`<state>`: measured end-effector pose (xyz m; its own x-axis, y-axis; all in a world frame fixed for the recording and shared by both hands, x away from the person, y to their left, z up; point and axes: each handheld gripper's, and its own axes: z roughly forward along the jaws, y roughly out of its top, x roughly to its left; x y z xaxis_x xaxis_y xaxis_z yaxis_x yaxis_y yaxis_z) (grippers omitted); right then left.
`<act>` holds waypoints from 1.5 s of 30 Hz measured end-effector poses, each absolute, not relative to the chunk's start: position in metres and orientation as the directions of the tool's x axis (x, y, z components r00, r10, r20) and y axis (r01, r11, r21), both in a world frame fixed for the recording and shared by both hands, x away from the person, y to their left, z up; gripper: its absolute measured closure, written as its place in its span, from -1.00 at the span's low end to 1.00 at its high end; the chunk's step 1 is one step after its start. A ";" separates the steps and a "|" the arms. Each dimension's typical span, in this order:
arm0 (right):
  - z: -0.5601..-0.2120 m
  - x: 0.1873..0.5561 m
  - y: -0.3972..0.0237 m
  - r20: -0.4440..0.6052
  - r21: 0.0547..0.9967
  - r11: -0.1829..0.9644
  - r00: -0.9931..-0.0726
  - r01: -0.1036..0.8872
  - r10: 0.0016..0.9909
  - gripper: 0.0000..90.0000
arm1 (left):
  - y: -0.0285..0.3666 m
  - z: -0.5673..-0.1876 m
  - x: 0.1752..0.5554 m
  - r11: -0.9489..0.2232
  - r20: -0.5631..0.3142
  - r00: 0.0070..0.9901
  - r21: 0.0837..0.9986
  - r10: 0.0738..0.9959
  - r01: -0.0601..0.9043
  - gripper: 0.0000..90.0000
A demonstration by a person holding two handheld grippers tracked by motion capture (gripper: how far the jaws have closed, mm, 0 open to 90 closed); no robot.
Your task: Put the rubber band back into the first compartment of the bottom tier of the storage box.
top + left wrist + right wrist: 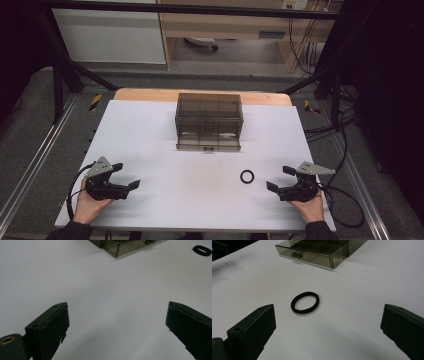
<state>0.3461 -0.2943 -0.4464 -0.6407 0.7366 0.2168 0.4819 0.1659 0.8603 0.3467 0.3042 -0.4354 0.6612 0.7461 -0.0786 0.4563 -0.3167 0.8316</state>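
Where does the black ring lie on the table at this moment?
In the high view the black ring lies flat on the white table, right of centre, just left of the right gripper and nearer the person than the smoky drawer box.

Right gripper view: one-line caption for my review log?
Open right gripper faces a black ring lying flat on the white table, smoky drawer box beyond.

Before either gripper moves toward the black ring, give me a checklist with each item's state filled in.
1. Right gripper open wide enough for the ring: ok, jaws spread.
2. Left gripper open and holding nothing: ok.
3. Black ring lying flat and free on the table, nothing touching it: ok.
4. Ring in front of the right gripper, path clear: ok.
5. Drawer of the smoky plastic box pulled open: ok.
6. Free room in the drawer for the ring: cannot tell; something small lies in it.
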 end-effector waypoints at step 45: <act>-0.446 0.355 -0.267 0.181 0.825 0.247 -0.652 0.508 0.737 -0.98 | 0.304 -0.442 0.349 -0.320 -0.092 0.658 0.818 0.747 0.478 -0.88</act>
